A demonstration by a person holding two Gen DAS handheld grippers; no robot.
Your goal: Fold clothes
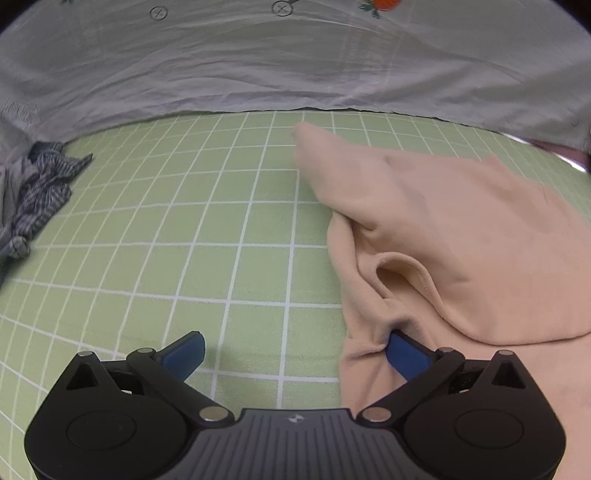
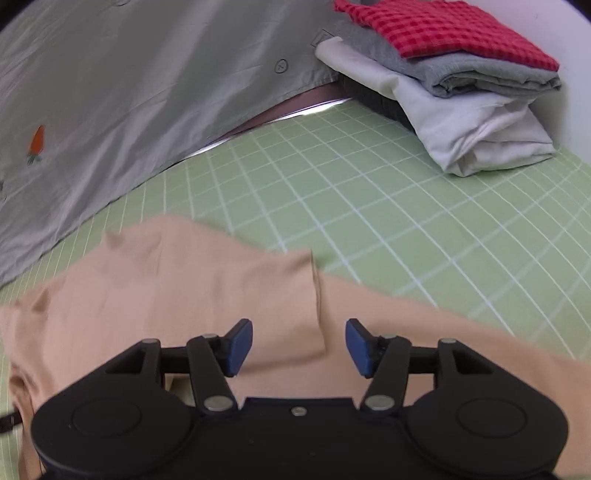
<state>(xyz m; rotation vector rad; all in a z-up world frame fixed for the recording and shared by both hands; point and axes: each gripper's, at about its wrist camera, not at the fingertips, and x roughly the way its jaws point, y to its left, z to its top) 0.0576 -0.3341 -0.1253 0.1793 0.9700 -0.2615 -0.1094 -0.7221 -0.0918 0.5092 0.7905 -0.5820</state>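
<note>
Green grid mat [image 1: 184,221] (grey sheet [image 1: 258,66] behind, probably)

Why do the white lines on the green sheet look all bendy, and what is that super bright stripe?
Left wrist view: the fisheye lens curves the green grid sheet, and the peach garment looks slightly blurred at its far tip. Right wrist view: the grid bends too, and the bright stripe is glare under the grey sheet's edge; the peach cloth's edges are soft.

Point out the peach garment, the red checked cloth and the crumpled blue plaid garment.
peach garment [image 1: 461,236]: left wrist view, on its broad flat middle.
red checked cloth [image 2: 450,29]: right wrist view, on its top face, atop the folded stack.
crumpled blue plaid garment [image 1: 40,192]: left wrist view, on its bunched middle.
</note>
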